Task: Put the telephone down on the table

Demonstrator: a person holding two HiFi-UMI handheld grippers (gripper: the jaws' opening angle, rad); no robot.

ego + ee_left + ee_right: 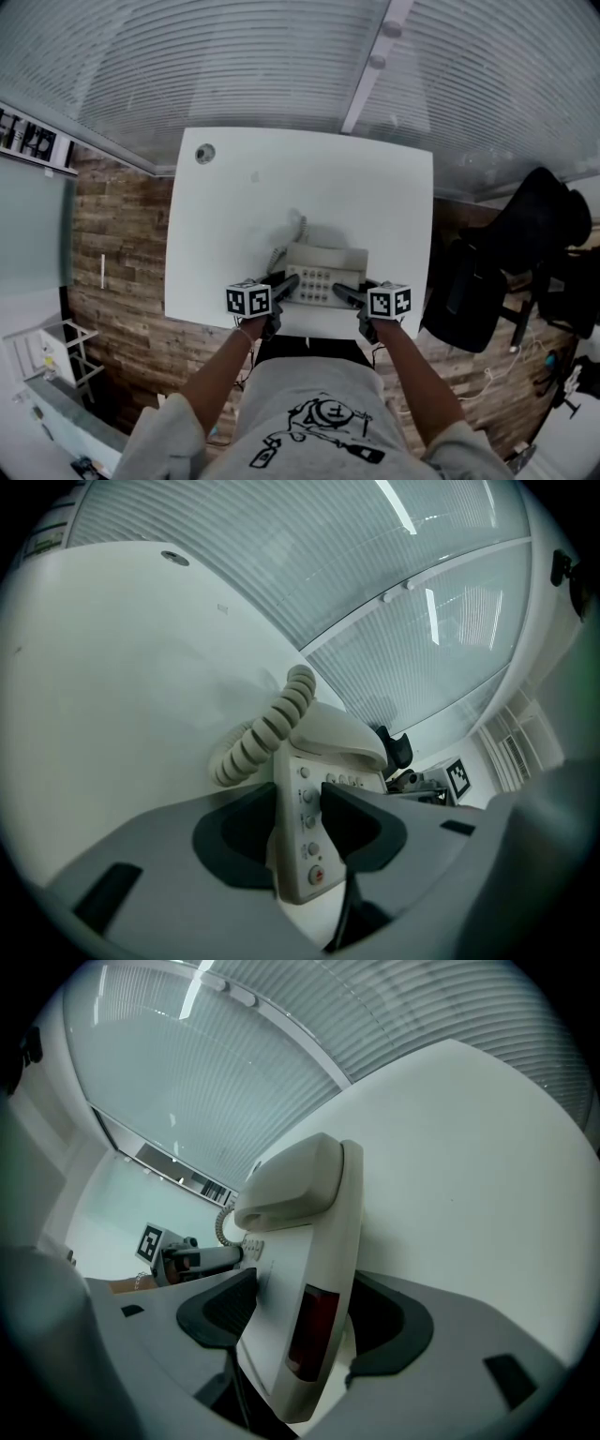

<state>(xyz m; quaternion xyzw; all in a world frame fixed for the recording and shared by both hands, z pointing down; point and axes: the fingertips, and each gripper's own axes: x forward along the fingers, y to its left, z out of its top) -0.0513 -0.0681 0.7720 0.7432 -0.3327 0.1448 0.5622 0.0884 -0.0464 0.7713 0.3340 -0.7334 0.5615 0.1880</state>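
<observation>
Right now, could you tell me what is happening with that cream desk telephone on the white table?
A person has the cream desk telephone between two grippers at the white table's near edge, its handset in the cradle. The right gripper looks clamped on it; the left gripper has its jaws wide around the other side, contact unclear. Whether it already rests on the table, I cannot tell.

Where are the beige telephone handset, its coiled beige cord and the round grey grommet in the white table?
Beige telephone handset (pixel 337 731): left gripper view, middle of its back.
Coiled beige cord (pixel 267 726): left gripper view, mid-coil.
Round grey grommet (pixel 204 154): head view, its centre.
</observation>
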